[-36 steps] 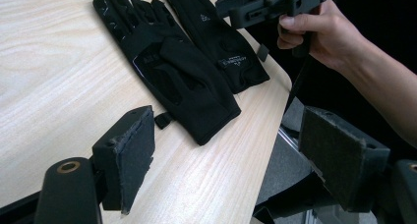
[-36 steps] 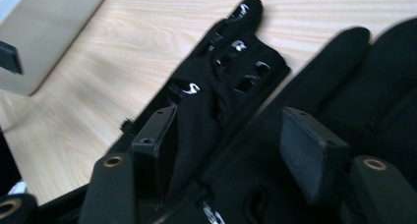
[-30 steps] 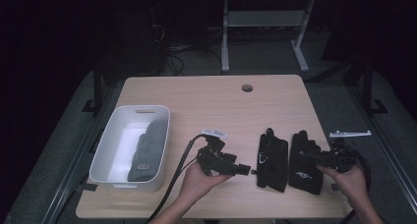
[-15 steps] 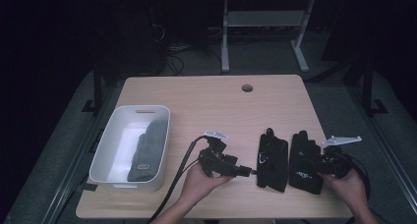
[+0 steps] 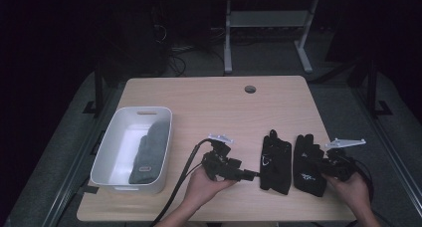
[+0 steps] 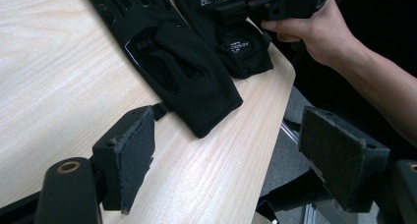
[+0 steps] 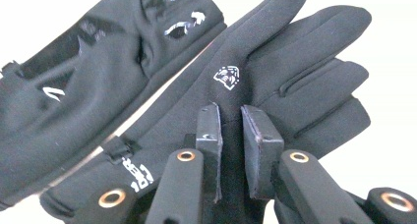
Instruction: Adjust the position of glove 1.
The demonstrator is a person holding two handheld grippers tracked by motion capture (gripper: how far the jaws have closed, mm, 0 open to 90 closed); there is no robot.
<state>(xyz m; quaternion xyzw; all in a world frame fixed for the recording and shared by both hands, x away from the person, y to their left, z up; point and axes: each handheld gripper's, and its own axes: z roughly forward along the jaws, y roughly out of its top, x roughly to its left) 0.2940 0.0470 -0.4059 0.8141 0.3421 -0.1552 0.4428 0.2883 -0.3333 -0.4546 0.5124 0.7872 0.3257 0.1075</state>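
Two black gloves lie side by side near the table's front edge: a left glove point(image 5: 276, 160) point(image 6: 172, 62) point(image 7: 98, 62) and a right glove point(image 5: 307, 163) point(image 6: 236, 37) point(image 7: 295, 71) with a small white logo. My right gripper point(image 5: 321, 166) point(image 7: 230, 113) point(image 6: 221, 8) lies low over the right glove. Its jaws have just been closing and now pinch a fold of the glove's back between the pads. My left gripper point(image 5: 251, 174) point(image 6: 228, 121) rests open just left of the left glove's cuff, with nothing between its pads point(image 6: 137, 150).
A white bin point(image 5: 107, 152) stands at the table's left with a grey cloth item point(image 5: 149, 152) inside. A cable hole point(image 5: 250, 89) sits near the far edge. The table's front right corner point(image 6: 285, 76) is close to the gloves.
The right gripper's jaws have narrowed onto the right glove, and its grey top plate has shifted a little. The left gripper and both gloves have stayed put.
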